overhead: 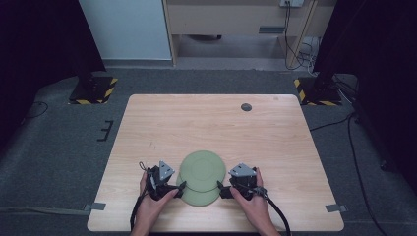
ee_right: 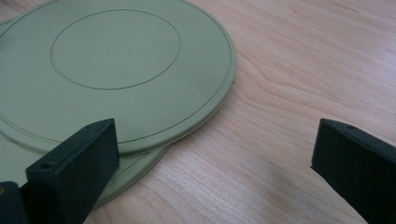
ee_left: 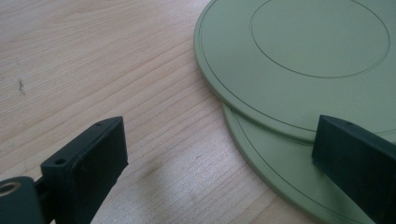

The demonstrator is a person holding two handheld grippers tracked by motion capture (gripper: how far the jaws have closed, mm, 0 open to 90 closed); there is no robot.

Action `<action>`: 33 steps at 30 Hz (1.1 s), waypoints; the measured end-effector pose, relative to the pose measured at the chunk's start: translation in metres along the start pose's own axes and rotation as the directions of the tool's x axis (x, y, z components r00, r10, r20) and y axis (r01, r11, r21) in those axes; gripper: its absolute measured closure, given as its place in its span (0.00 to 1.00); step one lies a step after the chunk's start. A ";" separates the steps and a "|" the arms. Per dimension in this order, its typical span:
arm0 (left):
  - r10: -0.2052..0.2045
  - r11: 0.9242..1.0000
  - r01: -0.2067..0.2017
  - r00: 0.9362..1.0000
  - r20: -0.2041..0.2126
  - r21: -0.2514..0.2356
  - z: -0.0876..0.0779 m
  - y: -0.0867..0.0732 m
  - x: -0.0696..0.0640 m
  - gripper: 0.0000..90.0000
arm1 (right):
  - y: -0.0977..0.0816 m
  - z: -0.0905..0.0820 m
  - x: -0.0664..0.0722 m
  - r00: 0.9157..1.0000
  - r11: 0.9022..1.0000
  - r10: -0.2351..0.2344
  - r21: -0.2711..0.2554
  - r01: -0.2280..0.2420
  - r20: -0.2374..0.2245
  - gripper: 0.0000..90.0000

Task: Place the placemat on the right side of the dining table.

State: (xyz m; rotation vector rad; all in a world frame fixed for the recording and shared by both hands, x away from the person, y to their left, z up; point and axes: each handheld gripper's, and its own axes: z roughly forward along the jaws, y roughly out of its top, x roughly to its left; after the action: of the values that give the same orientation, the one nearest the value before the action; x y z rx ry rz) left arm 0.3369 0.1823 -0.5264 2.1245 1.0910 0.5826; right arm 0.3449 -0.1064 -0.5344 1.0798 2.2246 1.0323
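Left gripper (ee_left: 219, 154) stands with jaws wide apart over the wooden table (ee_left: 93, 70). Upper green plate (ee_left: 317, 56) lies overlapping the lower green plate (ee_left: 275, 163). One jaw sits above the lower plate's rim; the other is well clear of it over bare wood.

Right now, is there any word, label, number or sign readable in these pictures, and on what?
None can be read. The two green plates, upper and lower, carry plain ring grooves, no lettering. The table bears no print. The yellow-black striped bases are hazard markings, not words.
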 end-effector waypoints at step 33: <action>-0.002 1.000 0.002 1.000 0.001 -0.004 0.004 0.003 -0.003 0.01 | 0.000 0.002 0.000 1.000 1.000 0.027 0.011 -0.027 0.015 0.02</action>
State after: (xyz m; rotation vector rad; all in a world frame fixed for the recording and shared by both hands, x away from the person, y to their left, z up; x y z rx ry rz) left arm 0.3392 0.1771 -0.5270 2.1194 1.0901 0.5821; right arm 0.3464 -0.1057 -0.5351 1.1217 2.2120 1.0205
